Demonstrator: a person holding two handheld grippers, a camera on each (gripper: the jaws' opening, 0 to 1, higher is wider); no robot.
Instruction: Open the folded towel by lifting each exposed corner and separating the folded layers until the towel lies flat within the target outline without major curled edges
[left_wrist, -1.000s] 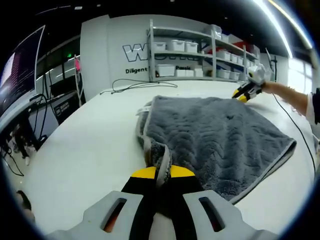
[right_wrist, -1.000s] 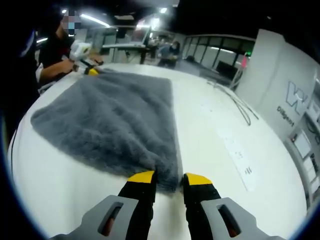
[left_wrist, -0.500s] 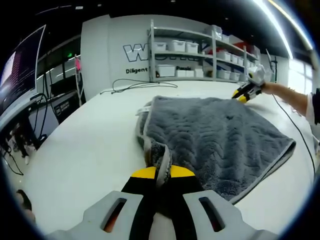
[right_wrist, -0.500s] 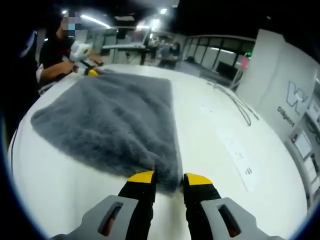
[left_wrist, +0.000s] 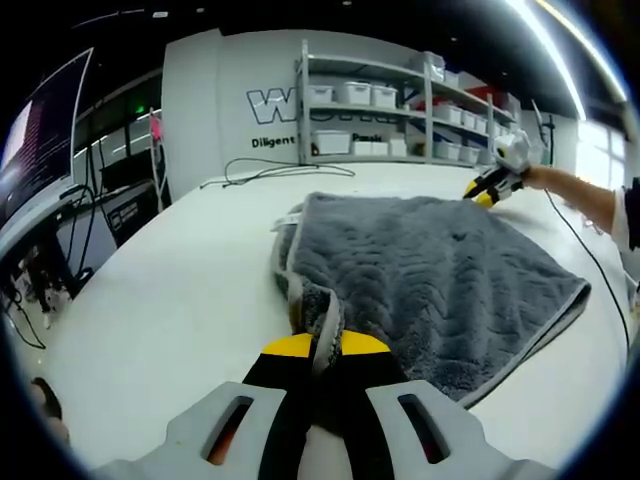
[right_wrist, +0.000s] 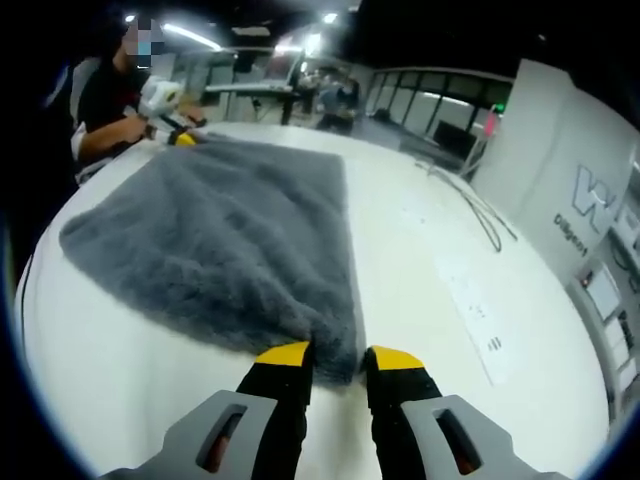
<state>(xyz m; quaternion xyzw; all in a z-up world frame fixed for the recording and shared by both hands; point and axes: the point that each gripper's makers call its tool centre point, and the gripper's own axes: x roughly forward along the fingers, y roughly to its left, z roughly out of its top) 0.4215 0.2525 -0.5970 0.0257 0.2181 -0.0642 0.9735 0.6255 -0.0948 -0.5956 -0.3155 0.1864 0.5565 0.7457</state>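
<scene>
A grey plush towel (left_wrist: 430, 260) lies spread on the white table (left_wrist: 170, 300), with its near-left edge still doubled over in a ridge (left_wrist: 290, 265). My left gripper (left_wrist: 326, 345) is shut on the near corner's pale hem. In the left gripper view the right gripper (left_wrist: 487, 190), held by a person's hand, sits at the far right corner. In the right gripper view the towel (right_wrist: 230, 240) stretches away from my right gripper (right_wrist: 338, 356), whose jaws are shut on its near corner. The left gripper (right_wrist: 175, 135) sits at the far corner there, in a person's hand.
Black cables (left_wrist: 275, 172) lie on the table's far side, before a shelf rack (left_wrist: 400, 100) of white bins. A cable (right_wrist: 470, 205) and paper labels (right_wrist: 475, 300) lie on the table right of the towel. A person (right_wrist: 110, 100) stands at the table's edge.
The right gripper view has shifted slightly. The towel and both grips look the same.
</scene>
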